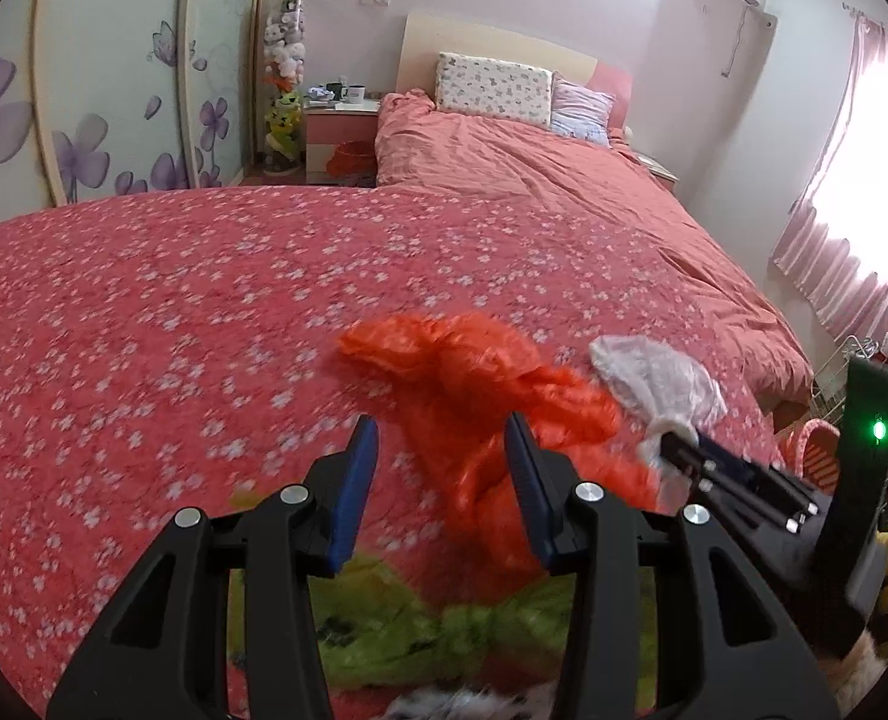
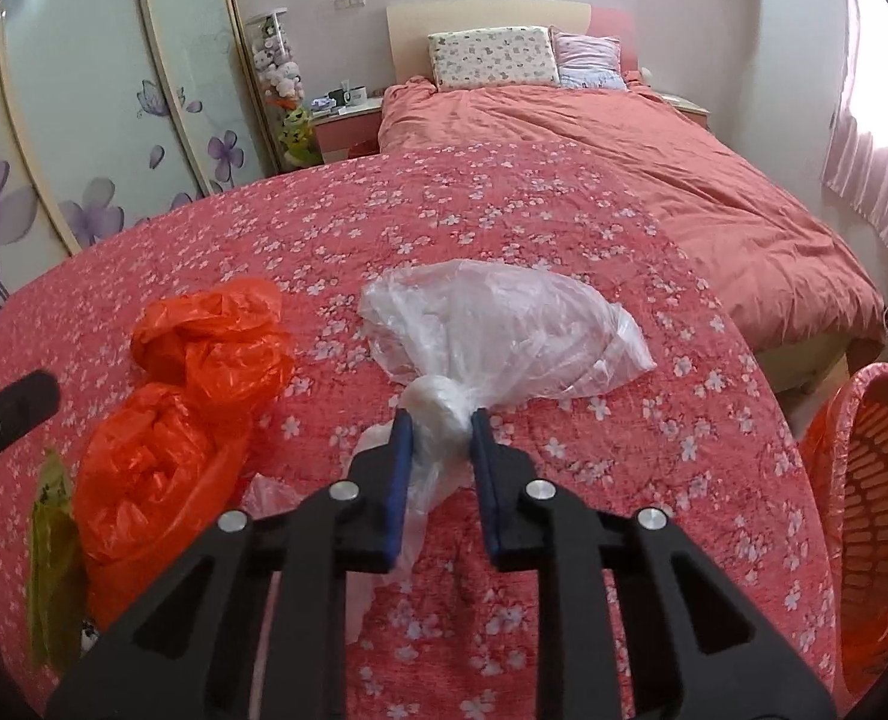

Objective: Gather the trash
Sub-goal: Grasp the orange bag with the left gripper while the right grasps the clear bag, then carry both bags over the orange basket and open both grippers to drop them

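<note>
The right claw was closed on the twisted neck of the clear plastic bag, its blue fingers pinching the bunched knot. The bag's puffed body lay ahead of the fingertips on the floral bedspread, its long axis running roughly across the claw's line, the fat end pointing ahead and right. A loose tail of film trailed back between the jaws toward the wrist.

The left claw stood wide and held nothing. The orange plastic bag lay crumpled just ahead of and between its fingertips, stretched from far left toward the near right, where it met a green wrapper below the claw.

The slick film could have slid through the pads if the bag were swung fast toward the orange basket, which stood off the bed, to the right of the right claw. The hanging tail might also have snagged. With the two claws close together, a sideways carry risked dragging the orange bag along.
</note>
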The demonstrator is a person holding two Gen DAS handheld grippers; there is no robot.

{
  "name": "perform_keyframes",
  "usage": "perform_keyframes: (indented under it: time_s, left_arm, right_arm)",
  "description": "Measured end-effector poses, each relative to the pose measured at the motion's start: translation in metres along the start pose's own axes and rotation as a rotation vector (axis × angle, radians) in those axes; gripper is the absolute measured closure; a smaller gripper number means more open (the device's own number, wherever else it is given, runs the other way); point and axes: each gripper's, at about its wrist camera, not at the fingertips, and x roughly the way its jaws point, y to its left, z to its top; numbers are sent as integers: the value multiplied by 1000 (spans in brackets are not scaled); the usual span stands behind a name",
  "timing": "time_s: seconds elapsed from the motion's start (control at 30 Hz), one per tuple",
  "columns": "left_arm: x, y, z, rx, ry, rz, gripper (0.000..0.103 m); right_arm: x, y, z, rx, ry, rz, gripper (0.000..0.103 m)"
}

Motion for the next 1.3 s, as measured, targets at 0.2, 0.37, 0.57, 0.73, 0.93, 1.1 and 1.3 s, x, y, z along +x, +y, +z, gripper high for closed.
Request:
perform_keyframes:
  time_s: [0.2,0.37,0.57,0.73,0.93,1.1,1.3]
  left_arm:
    - [17,-16,13,16,22,13,58]
    - [39,-29,19,30,68,15,58]
    - [68,-33,19,10,152,33,57]
    - [69,-32,16,-7,148,-1,81]
    - [38,-48,28,48,57,-6,82]
    - [13,-63,37,78,-6,-36,82]
    - [-11,-92,34,115,-43,-82,82]
  right_arm:
    - [6,0,5,-18,13,20,85]
    - [-8,-15,3,-39,-39,-43,90]
    - [-17,-42,-2,-17,-47,-63,90]
    - [-22,-53,-6,-9,-54,-72,90]
    - [-37,-65,-9,6,-80,-73,90]
    - [-61,-71,-9,17,-127,-71,90]
    - [-93,-88,-11,33,-180,-81,90]
